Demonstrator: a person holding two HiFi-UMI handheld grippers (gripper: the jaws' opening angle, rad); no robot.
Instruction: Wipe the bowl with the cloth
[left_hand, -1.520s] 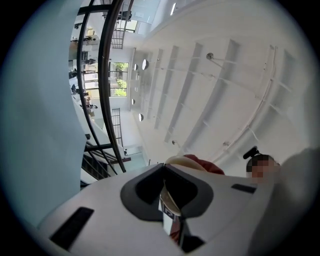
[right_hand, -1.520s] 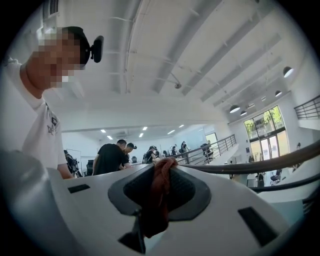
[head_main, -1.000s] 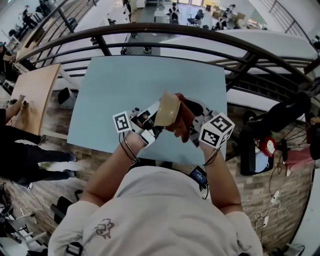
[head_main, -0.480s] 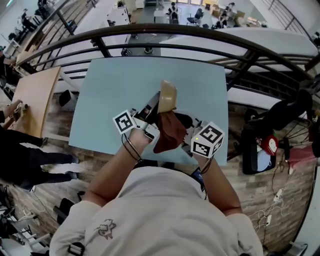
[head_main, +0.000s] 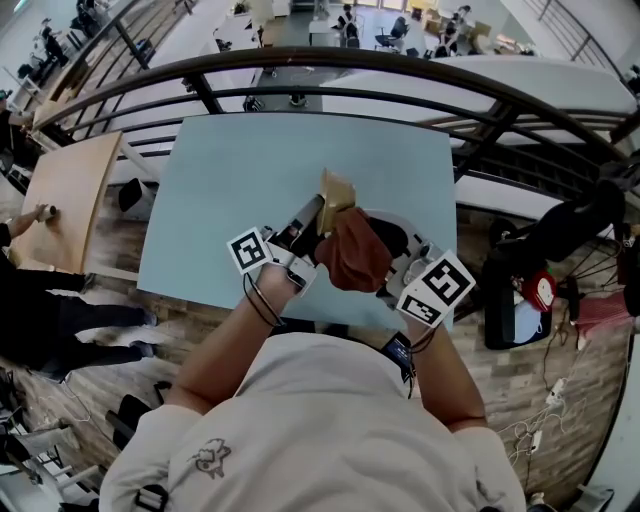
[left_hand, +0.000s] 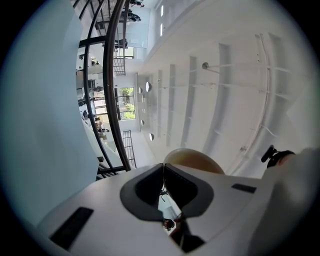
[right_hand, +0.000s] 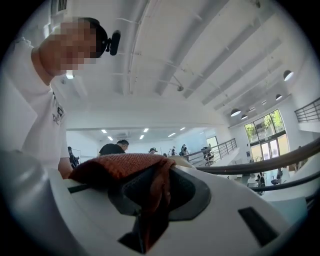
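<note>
In the head view a tan bowl (head_main: 337, 188) is held on edge above the pale blue table (head_main: 240, 180). My left gripper (head_main: 316, 216) is shut on its rim from below left. In the left gripper view the bowl (left_hand: 194, 159) rises just behind the closed jaws of the left gripper (left_hand: 163, 174). A rust-red cloth (head_main: 350, 252) is bunched against the bowl's near side and hides my right gripper's (head_main: 383, 270) tips. In the right gripper view the cloth (right_hand: 125, 167) drapes over and between the jaws of the right gripper (right_hand: 156, 184), which is shut on it.
A dark metal railing (head_main: 400, 75) curves round the table's far and right sides. A wooden table (head_main: 70, 190) and a seated person (head_main: 30, 300) are at the left. Bags and cables (head_main: 540, 290) lie on the floor at the right. The table's near edge (head_main: 200, 300) is just below my hands.
The bowl and left gripper have sunk slightly. The cloth, hanging below the bowl half a second ago, is now bunched against the bowl's side. The right gripper has shifted right.
</note>
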